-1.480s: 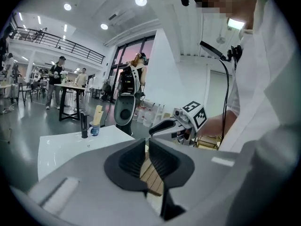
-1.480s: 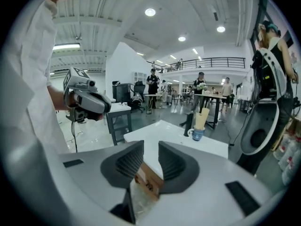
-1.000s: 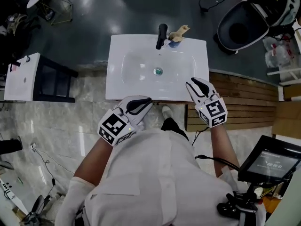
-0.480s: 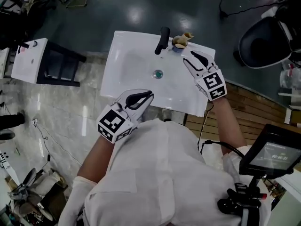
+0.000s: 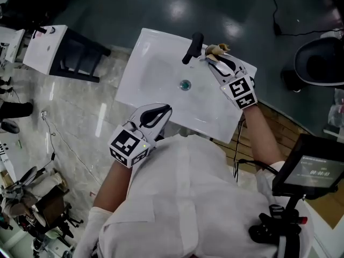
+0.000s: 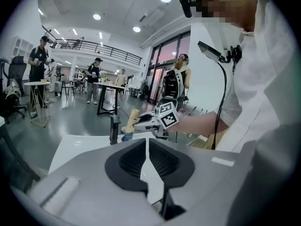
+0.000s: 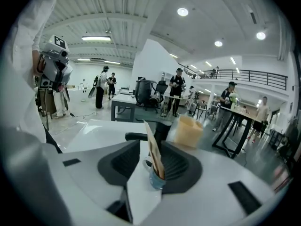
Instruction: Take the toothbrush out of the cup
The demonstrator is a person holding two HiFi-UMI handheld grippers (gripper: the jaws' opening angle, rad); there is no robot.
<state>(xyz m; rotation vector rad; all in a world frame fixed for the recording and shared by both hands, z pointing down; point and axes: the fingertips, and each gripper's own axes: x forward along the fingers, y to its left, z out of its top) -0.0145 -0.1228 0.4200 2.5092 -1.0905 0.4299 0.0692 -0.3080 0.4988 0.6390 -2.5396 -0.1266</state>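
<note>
A small blue cup (image 7: 155, 177) holding a wooden toothbrush (image 7: 152, 147) stands at the back of the white sink (image 5: 161, 74), just right of the black faucet (image 5: 193, 47). My right gripper (image 5: 212, 58) has reached the cup (image 5: 214, 54). Its jaws have just been opening and now stand open, with the cup between them and not pressed. The left gripper view shows the cup (image 6: 126, 136) and toothbrush (image 6: 134, 116) beyond the faucet (image 6: 113, 128). My left gripper (image 5: 164, 110) is shut on nothing and hovers over the sink's front edge.
A tan object (image 7: 188, 131) sits blurred just behind the cup. The drain (image 5: 185, 84) lies mid-basin. A white side table (image 5: 45, 47) stands to the left and a screen (image 5: 314, 171) to the right. People and tables fill the hall behind.
My right gripper has travelled from the sink's front edge to the back, up to the cup by the faucet. The left gripper has stayed near the front edge.
</note>
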